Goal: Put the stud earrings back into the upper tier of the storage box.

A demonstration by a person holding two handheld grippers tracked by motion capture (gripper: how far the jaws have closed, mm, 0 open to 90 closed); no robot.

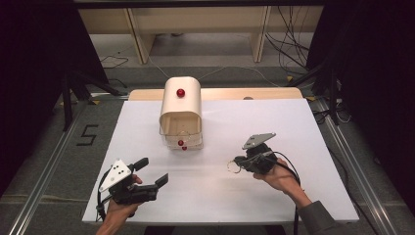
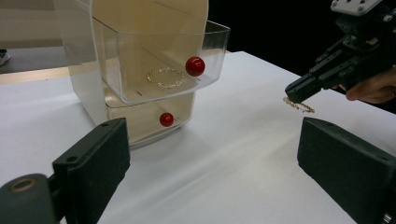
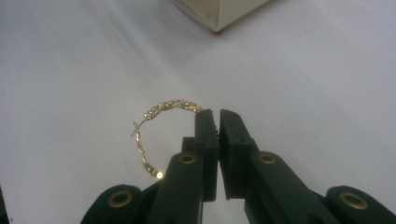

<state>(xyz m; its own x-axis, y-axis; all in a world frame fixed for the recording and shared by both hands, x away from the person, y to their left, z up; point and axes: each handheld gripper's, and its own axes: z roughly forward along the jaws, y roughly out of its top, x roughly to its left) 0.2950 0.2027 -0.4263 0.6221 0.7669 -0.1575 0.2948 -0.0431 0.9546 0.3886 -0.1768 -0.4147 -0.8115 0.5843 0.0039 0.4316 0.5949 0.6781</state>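
1. A small cream drawer cabinet (image 1: 180,110) stands on the white bench (image 1: 274,122), its clear upper drawer (image 2: 159,60) pulled out with a gold bracelet (image 2: 166,77) inside.
2. Right of the cabinet, the right claw (image 3: 214,116) is pinched closed on a second gold chain bracelet (image 3: 156,123), lifted off the bench.
3. Nearer the person than the cabinet, the left claw (image 1: 152,172) is wide open, empty.
4. The chain looks light, limp and slippery; gripping across its links seems safest.

gold bracelet (image 3: 161,126), red knobs (image 2: 195,66), cream drawer box (image 1: 182,100), white table (image 1: 293,127).
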